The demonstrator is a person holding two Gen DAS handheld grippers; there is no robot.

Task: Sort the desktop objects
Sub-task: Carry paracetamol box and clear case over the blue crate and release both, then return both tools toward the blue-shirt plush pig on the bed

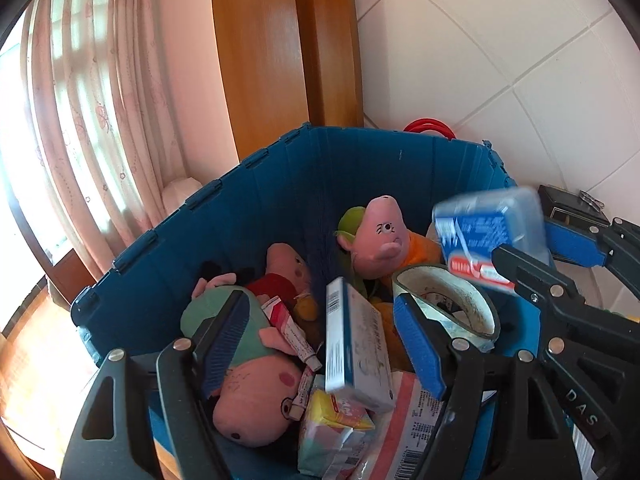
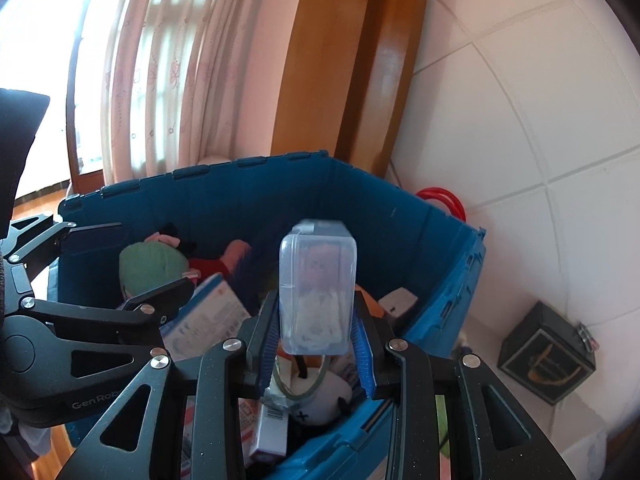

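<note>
Two grippers sat over the blue crate, both angled down into it. Right gripper had the clear plastic box between its blue pads; the box stood upright, its lower part between the fingers and most of its body sticking out above. A gap showed at the lower pad ends and the box edges were motion-blurred, so whether the pads still pressed on it I could not tell — maybe mid-release.

Left gripper was spread wide with nothing in it; the white medicine carton lay loose in the gap, tilted against the pile, neither pad touching it.

Crate contents: pink pig plush toys, a small ointment tube, a tape roll, assorted packets. A dark cube box stood outside by the tiled wall.

Handling guess: the clear box looked light, rigid and smooth-walled, so likely slippery; flat broad sides give the best purchase, low near the base as here. Thin plastic could crack if squeezed hard, and the lid might pop. Dropping onto the plush pile should be safe. The carton would be light and crushable; take it across the narrow faces.
</note>
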